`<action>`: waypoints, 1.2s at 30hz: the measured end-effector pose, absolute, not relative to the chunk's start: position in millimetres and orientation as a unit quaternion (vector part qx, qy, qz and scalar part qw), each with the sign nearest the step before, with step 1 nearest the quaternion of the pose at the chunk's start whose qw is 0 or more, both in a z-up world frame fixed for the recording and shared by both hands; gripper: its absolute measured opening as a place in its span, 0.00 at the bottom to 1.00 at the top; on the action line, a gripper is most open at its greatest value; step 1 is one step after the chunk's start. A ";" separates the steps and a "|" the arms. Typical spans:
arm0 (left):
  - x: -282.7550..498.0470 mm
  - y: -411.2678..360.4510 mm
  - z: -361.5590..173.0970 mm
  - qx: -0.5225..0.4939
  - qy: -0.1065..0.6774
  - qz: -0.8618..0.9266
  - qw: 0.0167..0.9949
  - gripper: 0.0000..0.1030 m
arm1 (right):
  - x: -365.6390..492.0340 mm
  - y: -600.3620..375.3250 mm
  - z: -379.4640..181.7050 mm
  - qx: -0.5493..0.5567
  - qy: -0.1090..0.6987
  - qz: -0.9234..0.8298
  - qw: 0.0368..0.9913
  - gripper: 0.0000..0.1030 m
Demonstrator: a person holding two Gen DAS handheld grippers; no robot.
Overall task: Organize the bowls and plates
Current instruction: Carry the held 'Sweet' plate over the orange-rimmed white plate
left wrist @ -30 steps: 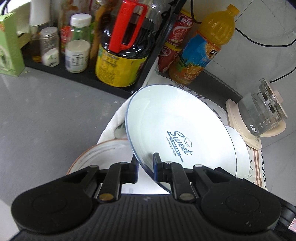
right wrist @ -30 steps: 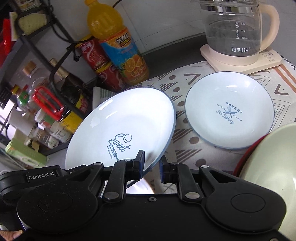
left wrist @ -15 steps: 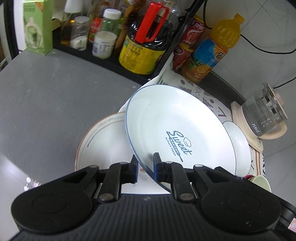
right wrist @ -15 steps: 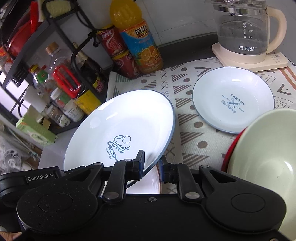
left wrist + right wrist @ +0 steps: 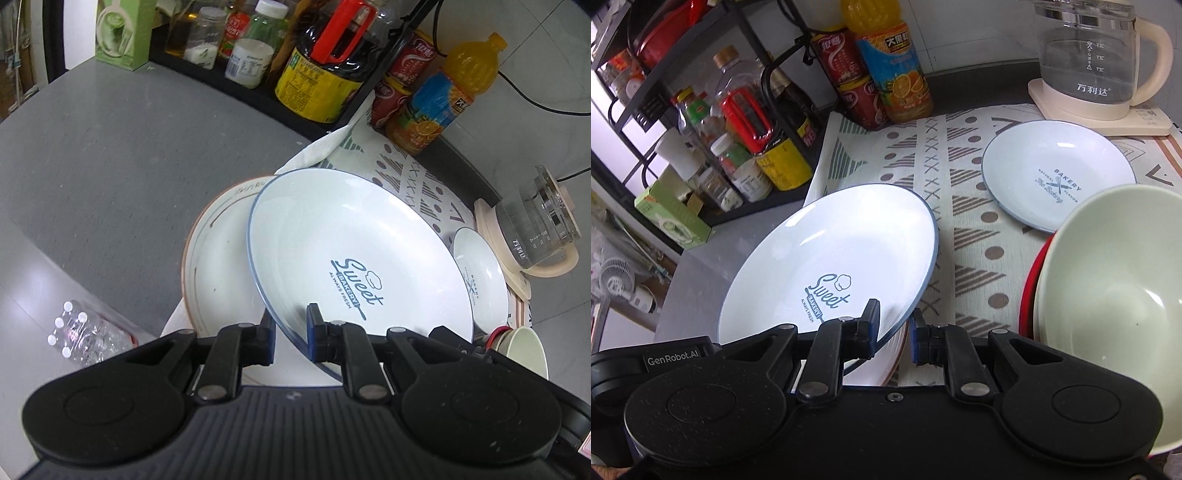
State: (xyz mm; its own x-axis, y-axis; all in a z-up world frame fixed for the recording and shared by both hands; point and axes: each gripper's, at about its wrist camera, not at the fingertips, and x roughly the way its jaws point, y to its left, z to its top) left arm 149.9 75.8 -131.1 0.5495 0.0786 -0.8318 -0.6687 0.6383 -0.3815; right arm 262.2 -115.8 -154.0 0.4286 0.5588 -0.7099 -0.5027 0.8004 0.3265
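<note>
Both grippers hold one large white "Sweet Bakery" plate (image 5: 354, 251) (image 5: 831, 258), tilted above the mat. My left gripper (image 5: 291, 328) is shut on its near rim. My right gripper (image 5: 894, 332) is shut on its rim from the opposite side. Under it lies a brown-rimmed plate (image 5: 218, 258), whose edge shows in the right wrist view (image 5: 892, 363). A smaller "Bakery" plate (image 5: 1056, 173) (image 5: 480, 273) lies flat on the patterned mat (image 5: 960, 177). A pale green bowl (image 5: 1115, 306) (image 5: 528, 350) sits in a red bowl (image 5: 1030, 280) at the right.
A black rack (image 5: 258, 88) with a soy-sauce jug (image 5: 325, 66), jars and bottles stands behind. An orange-juice bottle (image 5: 890, 62), red cans (image 5: 849, 74) and a glass kettle (image 5: 1089, 59) on a cream base line the wall. Grey countertop (image 5: 103, 155) lies to the left.
Both grippers have lifted and drawn back with the large plate. The brown-rimmed plate beneath it and the green bowl now show more.
</note>
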 end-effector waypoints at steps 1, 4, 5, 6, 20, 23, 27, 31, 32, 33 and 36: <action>148.1 75.6 -131.8 -0.358 0.414 0.233 0.804 0.14 | 261.2 -116.1 -154.5 0.031 0.432 0.315 0.844 0.15; 144.0 75.4 -134.6 -0.361 0.416 0.233 0.802 0.14 | 258.3 -117.3 -156.1 0.030 0.433 0.316 0.844 0.15; 143.1 75.8 -135.8 -0.362 0.416 0.234 0.801 0.14 | 257.0 -117.6 -157.0 0.030 0.433 0.316 0.844 0.15; 142.7 76.3 -137.3 -0.362 0.417 0.235 0.800 0.14 | 256.1 -117.6 -157.6 0.030 0.434 0.315 0.844 0.15; 138.9 82.6 -152.4 -0.373 0.432 0.227 0.789 0.15 | 248.0 -107.7 -164.6 0.016 0.430 0.305 0.850 0.15; 139.5 83.7 -154.2 -0.378 0.438 0.224 0.785 0.15 | 246.7 -105.5 -165.3 0.011 0.429 0.300 0.852 0.14; 140.8 88.1 -154.7 -0.384 0.446 0.221 0.778 0.15 | 246.2 -104.3 -167.4 0.009 0.430 0.294 0.853 0.13; 139.6 95.5 -148.7 -0.369 0.440 0.241 0.782 0.15 | 248.2 -102.9 -169.9 0.012 0.436 0.296 0.850 0.12; 139.6 97.6 -148.0 -0.368 0.439 0.243 0.783 0.15 | 248.1 -101.4 -169.9 0.011 0.436 0.295 0.850 0.12; 139.9 100.0 -147.0 -0.367 0.438 0.245 0.783 0.15 | 248.1 -100.7 -170.1 0.009 0.436 0.296 0.850 0.12; 141.9 105.1 -142.7 -0.359 0.432 0.252 0.788 0.15 | 250.4 -99.8 -170.8 0.009 0.438 0.290 0.851 0.11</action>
